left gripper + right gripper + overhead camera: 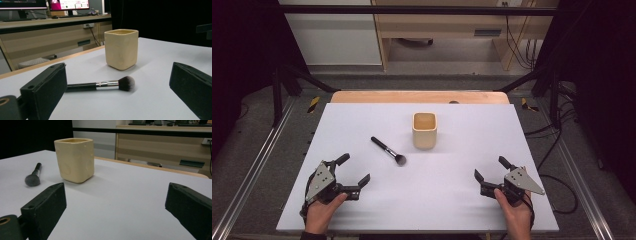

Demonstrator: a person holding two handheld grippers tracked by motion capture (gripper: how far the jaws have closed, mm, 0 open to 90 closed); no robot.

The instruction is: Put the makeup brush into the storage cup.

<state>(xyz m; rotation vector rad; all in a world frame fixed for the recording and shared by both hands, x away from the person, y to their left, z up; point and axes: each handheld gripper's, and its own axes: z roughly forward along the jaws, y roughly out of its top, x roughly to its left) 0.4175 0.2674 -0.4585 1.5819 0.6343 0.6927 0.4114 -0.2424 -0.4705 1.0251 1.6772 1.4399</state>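
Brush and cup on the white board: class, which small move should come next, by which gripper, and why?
Probably the left gripper should ease forward toward the brush. Its jaws stand open and empty, and the brush lies flat just ahead of them, apart from the upright cream cup. The right gripper, also open, sits farther from the brush, so it can wait.

In the left gripper view a jaw hides the makeup brush (pixel 110 84) handle's end; the cup's (pixel 121 48) inside stays unseen.
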